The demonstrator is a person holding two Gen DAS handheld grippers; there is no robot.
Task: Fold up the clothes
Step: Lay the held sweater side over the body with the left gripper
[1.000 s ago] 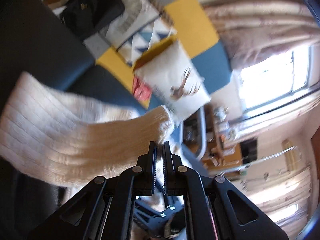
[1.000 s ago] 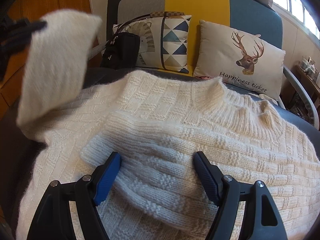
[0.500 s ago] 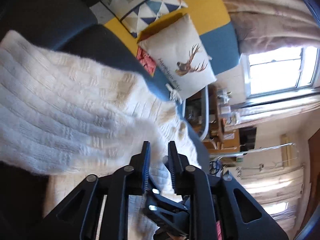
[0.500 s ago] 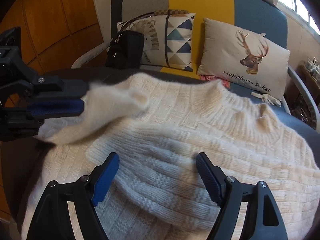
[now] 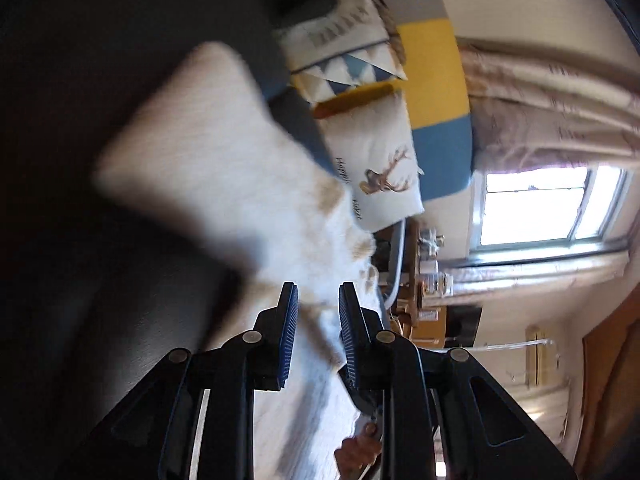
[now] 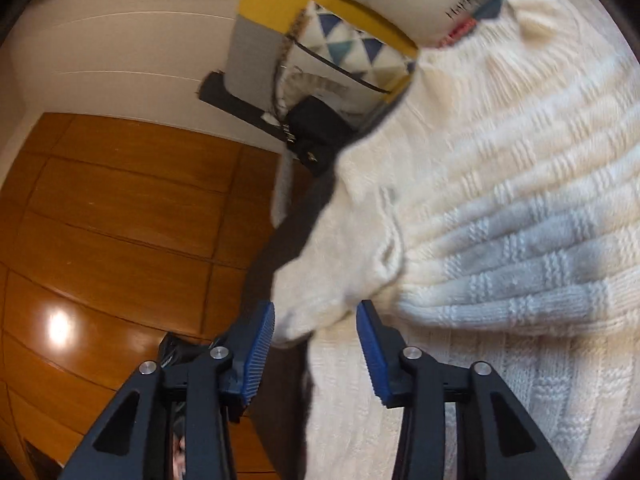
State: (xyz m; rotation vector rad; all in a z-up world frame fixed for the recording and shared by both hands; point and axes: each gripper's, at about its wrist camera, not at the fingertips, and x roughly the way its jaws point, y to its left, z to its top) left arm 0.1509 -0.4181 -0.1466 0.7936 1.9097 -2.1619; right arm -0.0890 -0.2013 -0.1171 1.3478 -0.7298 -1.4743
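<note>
Between the blue-padded fingers of the right gripper (image 6: 316,320) we find a fold of the cream sweater (image 6: 500,208); the jaws have just been closing, they stand about half open, and a gap shows on each side of the knit, so nothing is gripped. The fold lies nearer the left finger; the right finger sits just beside the sleeve edge. In the left wrist view we see the left gripper (image 5: 318,304) with its fingers a little apart; the sweater cloth lies behind the gap, and motion blur prevents us from telling whether the pads touch it. The sweater lies spread on the dark seat (image 5: 120,300) of the sofa, in front of the deer cushion (image 5: 380,168) and the triangle-pattern cushion (image 6: 352,52). Its knit is ribbed in raised blocks, thick and fuzzy, with one sleeve laid across the body
</note>
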